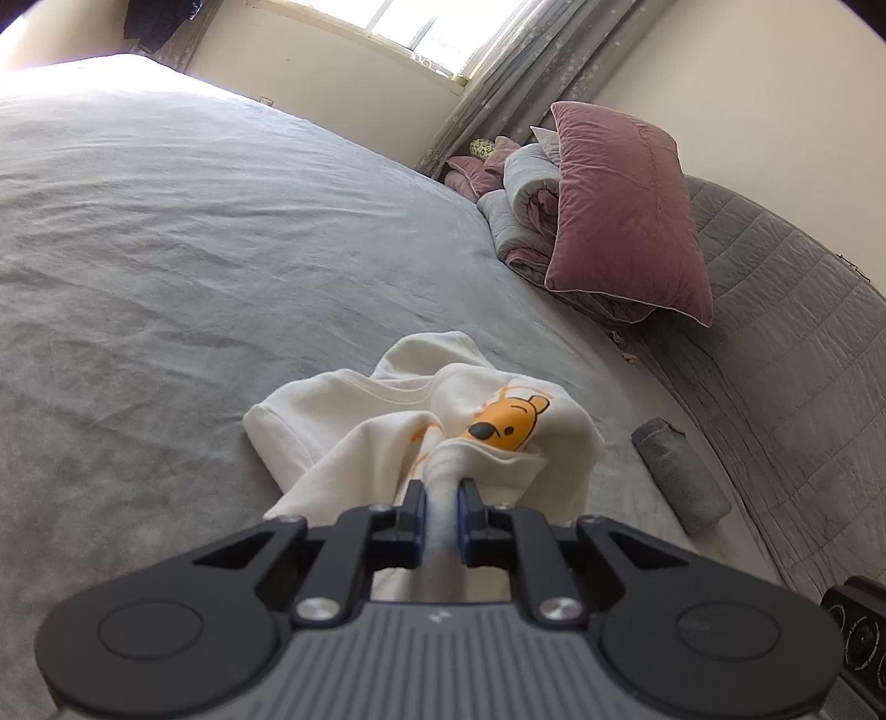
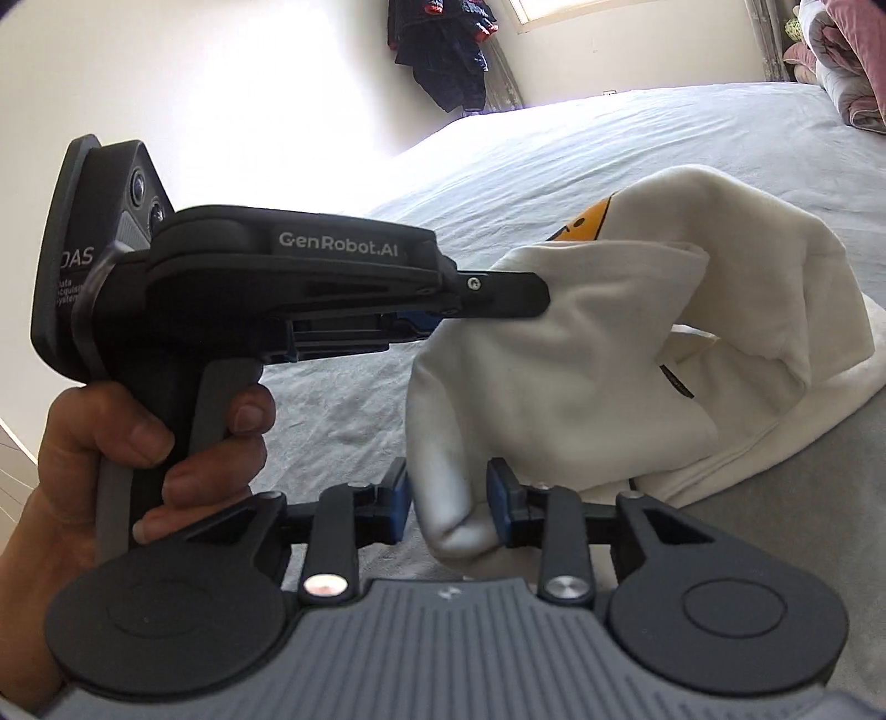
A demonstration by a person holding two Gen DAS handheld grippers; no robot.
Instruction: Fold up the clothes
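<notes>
A white shirt (image 1: 343, 421) with an orange bear print (image 1: 506, 423) is bunched up and lifted partly off the grey bed (image 1: 221, 249). My left gripper (image 1: 443, 490) is shut on a gathered fold of it. The right wrist view shows this left gripper (image 2: 531, 296) from the side, held by a hand (image 2: 166, 443), its tip pinching the shirt (image 2: 581, 360). My right gripper (image 2: 448, 487) sits at the hanging lower corner. Its jaws are partly closed, and a thick fold fills the gap between the blue pads.
A pink pillow (image 1: 620, 210) leans on a rolled grey duvet (image 1: 526, 188) at the padded headboard (image 1: 775, 332). A small folded grey item (image 1: 678, 473) lies to the right of the shirt. Dark clothes (image 2: 443, 50) hang on the far wall. The bed stretches out to the left.
</notes>
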